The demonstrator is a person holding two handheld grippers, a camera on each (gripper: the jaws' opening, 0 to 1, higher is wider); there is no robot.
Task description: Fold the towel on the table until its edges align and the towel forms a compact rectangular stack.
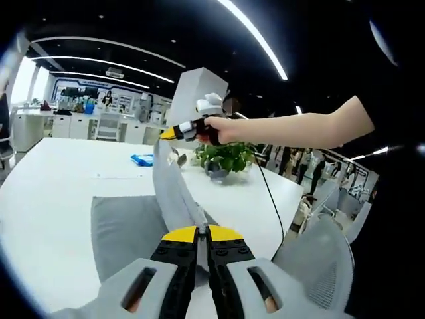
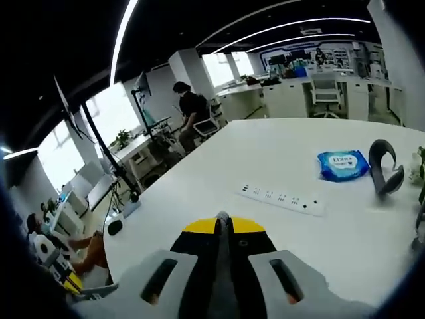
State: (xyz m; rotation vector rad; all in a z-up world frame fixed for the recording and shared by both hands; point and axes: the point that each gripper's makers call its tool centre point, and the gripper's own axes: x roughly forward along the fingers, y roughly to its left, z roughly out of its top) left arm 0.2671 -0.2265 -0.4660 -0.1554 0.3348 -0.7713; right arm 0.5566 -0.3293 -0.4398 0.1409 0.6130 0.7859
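Pinching the grey towel [image 1: 174, 199], left gripper [image 1: 202, 231] and right gripper [image 2: 222, 219] each clamp an edge; its far corner hides behind the raised fold.

Free room: bare white tabletop [image 2: 219, 166] left of the power strip [image 2: 281, 198].
Obstacles: power strip, blue wipes pack [image 2: 342, 164], potted plant [image 1: 224, 158].

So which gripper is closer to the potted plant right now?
Right. The right gripper holds the towel up just beside the potted plant; the left gripper is at the table's near side.
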